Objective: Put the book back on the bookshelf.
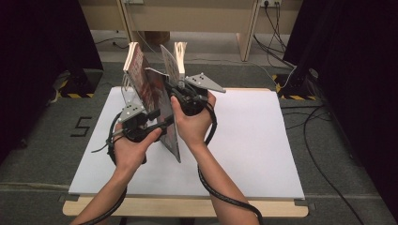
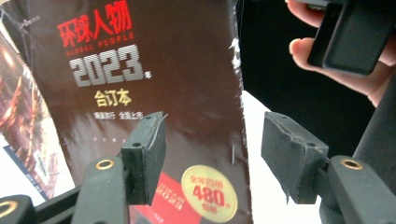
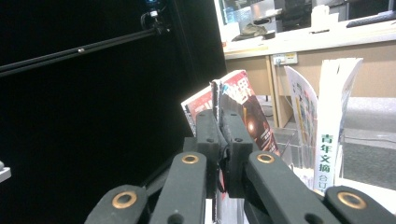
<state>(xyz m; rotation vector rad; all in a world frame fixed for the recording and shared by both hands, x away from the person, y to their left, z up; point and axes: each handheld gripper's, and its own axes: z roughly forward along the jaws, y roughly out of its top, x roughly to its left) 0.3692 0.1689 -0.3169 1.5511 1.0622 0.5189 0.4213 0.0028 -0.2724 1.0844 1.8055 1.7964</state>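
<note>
Holding the magazine (image 1: 165,110) upright over the white table (image 1: 253,140), the right gripper (image 1: 180,91) pinches its edge in the high view, while the left gripper (image 1: 157,123) sits just beside the cover, low on the person's left. Behind stands a clear rack (image 1: 126,91) with more magazines (image 1: 136,70).

From the left gripper view, the fingers (image 2: 144,154) stand wide apart and grip nothing; the cover lies behind them. I read "GLOBAL PEOPLE", "2023" and "480" in a gold circle, plus Chinese characters.

From the right gripper view, the fingers (image 3: 208,135) are closed tight on the magazine's edge. A white spine (image 3: 329,149) beside it carries green Chinese characters.

To do well, I think the right hand should keep firm while the left takes a new hold lower, without bending the cover.
</note>
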